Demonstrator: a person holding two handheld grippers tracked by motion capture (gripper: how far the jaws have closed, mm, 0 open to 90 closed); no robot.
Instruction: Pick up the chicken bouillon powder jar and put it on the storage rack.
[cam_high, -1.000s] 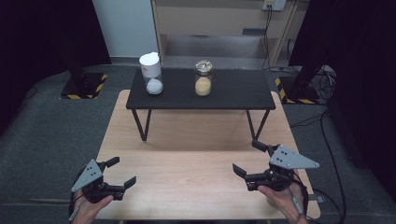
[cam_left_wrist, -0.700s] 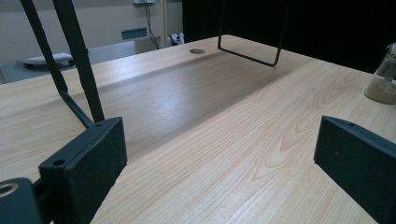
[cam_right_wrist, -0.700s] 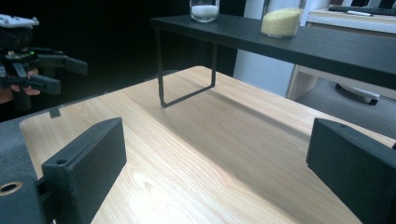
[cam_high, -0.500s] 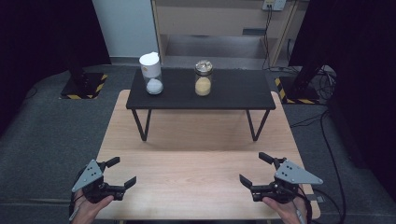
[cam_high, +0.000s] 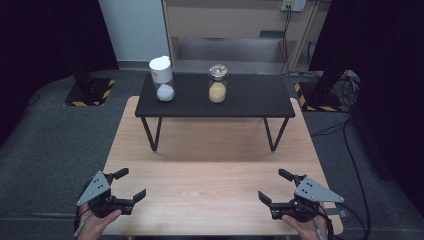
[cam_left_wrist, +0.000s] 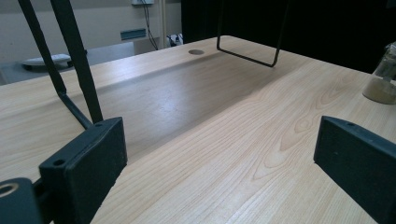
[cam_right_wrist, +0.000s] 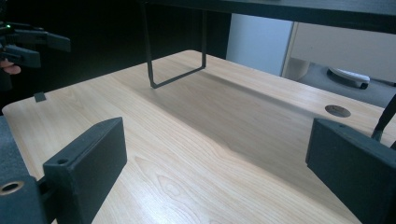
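Observation:
My left gripper (cam_high: 131, 183) hangs open just above the near left part of the wooden table (cam_high: 210, 165), nothing between its jaws. My right gripper (cam_high: 272, 185) stands open at the near right, also holding nothing. In the left gripper view the left gripper (cam_left_wrist: 219, 168) frames bare wood, and so does the right gripper (cam_right_wrist: 215, 172) in its own view. Farther back, a low black stand (cam_high: 250, 97) carries a white-lidded jar (cam_high: 162, 80) with white contents and a glass jar (cam_high: 217, 84) with yellowish contents.
The stand's thin black legs (cam_high: 152, 134) rest on the wood, with open space beneath. A round cable hole (cam_right_wrist: 337, 110) sits in the tabletop. The other hand's gripper (cam_right_wrist: 28, 44) appears far off. A glass vessel with tan contents (cam_left_wrist: 383, 77) shows at the frame's right edge.
My right gripper has sunk toward the tabletop and drawn nearer the front edge, its jaws still wide. The left gripper has stayed where it was.

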